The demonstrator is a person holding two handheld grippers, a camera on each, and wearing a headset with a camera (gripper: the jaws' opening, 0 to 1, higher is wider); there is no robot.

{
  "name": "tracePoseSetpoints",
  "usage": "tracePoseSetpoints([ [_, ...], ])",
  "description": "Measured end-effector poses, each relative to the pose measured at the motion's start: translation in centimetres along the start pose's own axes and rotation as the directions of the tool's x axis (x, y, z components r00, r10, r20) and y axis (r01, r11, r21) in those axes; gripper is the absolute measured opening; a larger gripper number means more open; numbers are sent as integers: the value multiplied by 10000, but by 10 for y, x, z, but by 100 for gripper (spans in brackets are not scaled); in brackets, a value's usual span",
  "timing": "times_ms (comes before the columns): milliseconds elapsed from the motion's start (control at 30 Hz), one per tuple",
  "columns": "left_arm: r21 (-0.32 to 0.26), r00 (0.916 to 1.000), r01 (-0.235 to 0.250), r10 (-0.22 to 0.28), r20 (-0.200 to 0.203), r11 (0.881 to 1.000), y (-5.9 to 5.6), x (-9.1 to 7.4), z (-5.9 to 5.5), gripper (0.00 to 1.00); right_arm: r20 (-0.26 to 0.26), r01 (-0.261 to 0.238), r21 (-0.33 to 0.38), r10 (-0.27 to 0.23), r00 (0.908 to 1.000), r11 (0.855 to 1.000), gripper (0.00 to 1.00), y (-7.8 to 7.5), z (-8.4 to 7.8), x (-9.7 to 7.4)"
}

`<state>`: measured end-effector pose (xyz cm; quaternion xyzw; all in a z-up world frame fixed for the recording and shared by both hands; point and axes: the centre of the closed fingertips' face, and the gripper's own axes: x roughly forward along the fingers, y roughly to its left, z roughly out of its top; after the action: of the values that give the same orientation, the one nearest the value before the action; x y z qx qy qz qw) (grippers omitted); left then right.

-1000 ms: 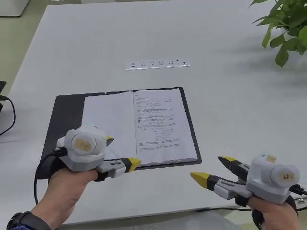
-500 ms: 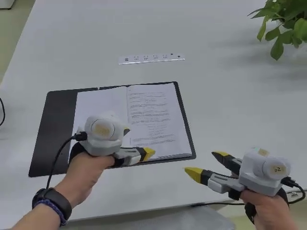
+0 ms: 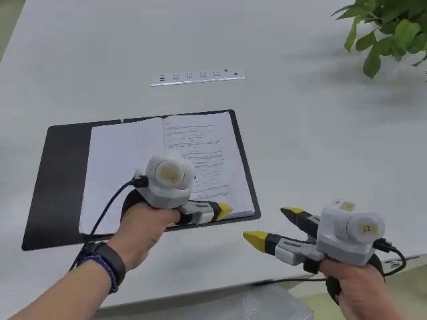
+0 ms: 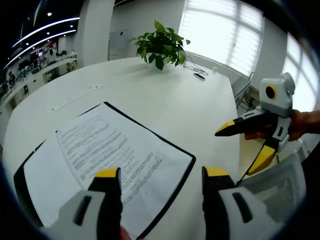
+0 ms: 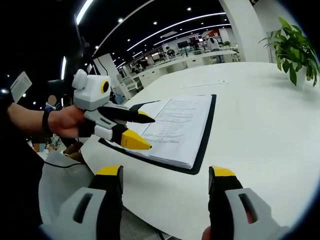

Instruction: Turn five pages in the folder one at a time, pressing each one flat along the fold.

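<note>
White-grey left gripper (image 4: 161,173) and right gripper (image 3: 269,225), yellow-tipped black jaws, black cable (image 3: 112,201), black watch (image 3: 107,253), purple wristband (image 3: 105,272).

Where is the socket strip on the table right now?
In the head view the socket strip lies on the white table, centre-left, beyond the open folder.

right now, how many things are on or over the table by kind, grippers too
folder: 1
socket strip: 1
plant: 1
grippers: 2 (left gripper, right gripper, both with jaws apart)
total: 5
</note>
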<state>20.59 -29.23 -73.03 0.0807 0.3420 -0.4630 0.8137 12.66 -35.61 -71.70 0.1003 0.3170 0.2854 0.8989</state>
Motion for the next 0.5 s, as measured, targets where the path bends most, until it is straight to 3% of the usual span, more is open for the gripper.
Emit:
tracePoseSetpoints([
  [267, 137, 9980, -487, 492, -404, 9987, 7, 29, -8, 63, -12, 82, 270, -81, 10000, 9996, 68, -8, -6, -5],
  [500, 192, 9950, -826, 835, -540, 9964, 11, 45, -13, 63, -95, 80, 347, -76, 9999, 9994, 68, -9, -10, -5],
])
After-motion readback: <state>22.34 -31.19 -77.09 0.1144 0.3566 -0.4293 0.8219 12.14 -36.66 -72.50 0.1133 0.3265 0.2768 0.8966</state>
